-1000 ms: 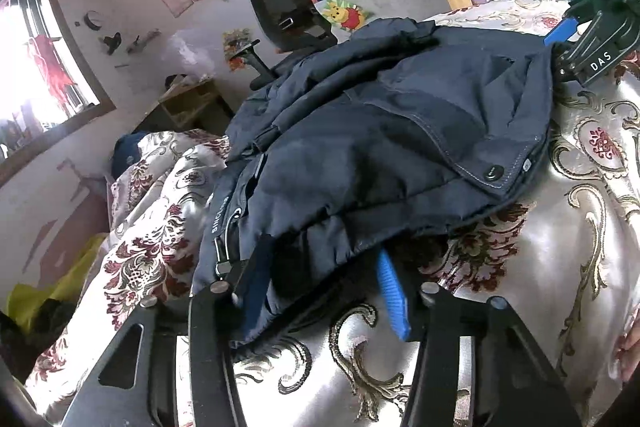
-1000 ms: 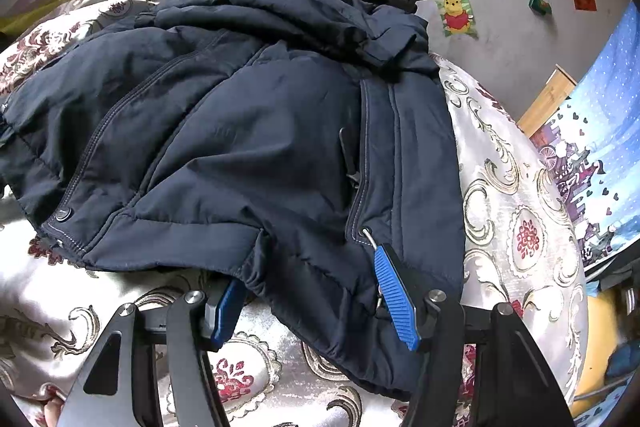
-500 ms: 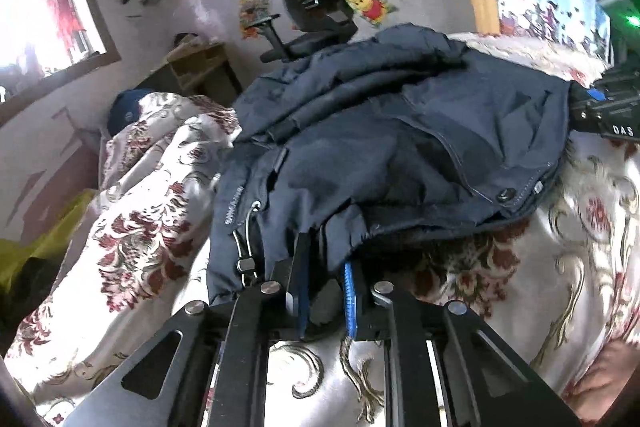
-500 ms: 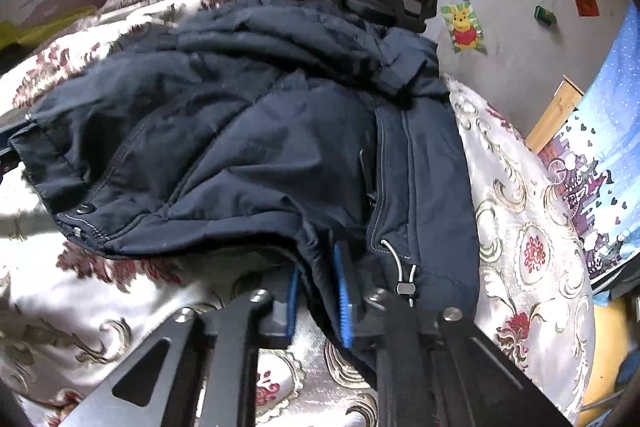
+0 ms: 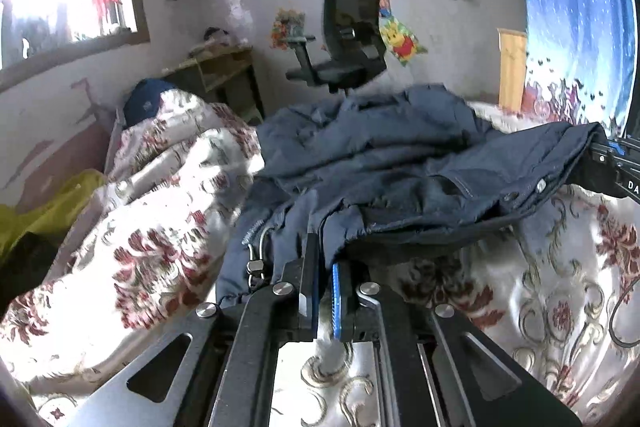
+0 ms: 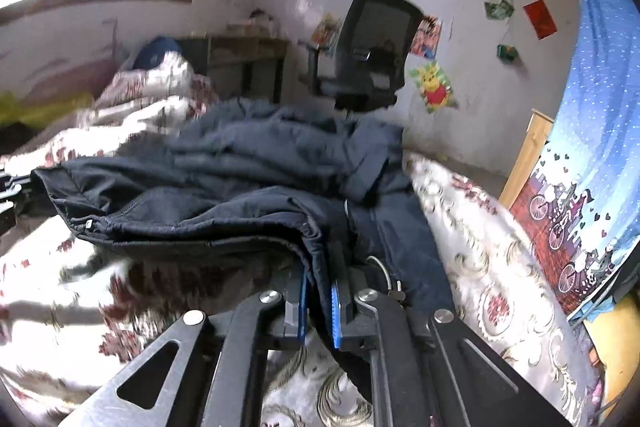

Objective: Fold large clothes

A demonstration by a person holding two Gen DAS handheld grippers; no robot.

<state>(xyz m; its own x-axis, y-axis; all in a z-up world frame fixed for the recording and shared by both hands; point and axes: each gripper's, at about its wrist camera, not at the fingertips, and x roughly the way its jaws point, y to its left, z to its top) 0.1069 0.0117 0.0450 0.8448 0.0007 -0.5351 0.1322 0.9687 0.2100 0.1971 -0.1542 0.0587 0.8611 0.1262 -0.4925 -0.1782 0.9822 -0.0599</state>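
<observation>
On the floral bedspread the dark jacket was spread, its near hem raised clear of the cover. At the jacket's left corner, hem fabric was clamped by the left tongs, just drawn closed. At its right corner, the hem was pinched by the right tongs, likewise just narrowed.

Left hand-held gripper clamped on navy jacket hem.

A lived-in home bedroom; a bed under a floral satin cover, a rumpled floral quilt, an office chair by a small wooden desk, cartoon posters taped to the wall, a starry blue curtain.
</observation>
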